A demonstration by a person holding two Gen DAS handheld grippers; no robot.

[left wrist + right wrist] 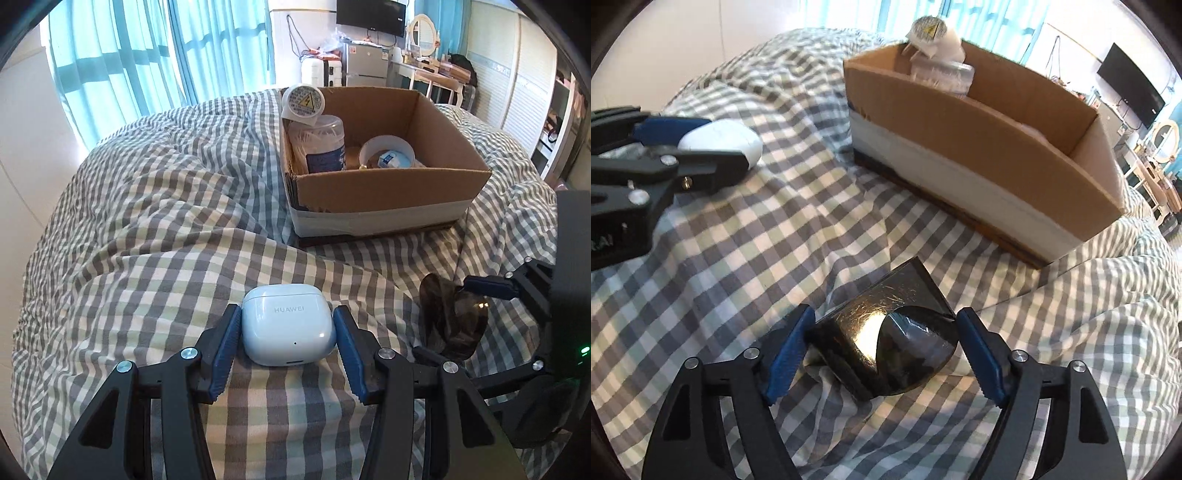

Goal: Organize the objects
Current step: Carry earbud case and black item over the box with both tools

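The left gripper (289,338) points down at the bed (155,236), which is covered with a checked quilt. A white earbud case (288,325) sits between its jaws. Both blue pads lie against the sides of the case, so the jaws are closed on it. The case rests on the quilt, lid end away from the jaws, brand lettering facing up.

The right gripper (882,345) also points down at the bed. A glossy black folded object (886,343) lies between its jaws on the quilt. The left pad touches the object's edge; the right pad stands just beside it, and contact there cannot be confirmed. No firm grip shows, so these jaws read as open around the object.

Beyond both sets of jaws stands an open cardboard box (384,192), its lower wall wrapped in pale tape. Inside it, on the side nearer the left jaws, a clear tub of cotton swabs (317,144) stands upright with a white round plug adapter (303,101) on top. A roll of tape (388,151) lies further along the box floor.

In the right wrist view the left gripper appears to the left of the jaws, with the earbud case (720,142) in it.
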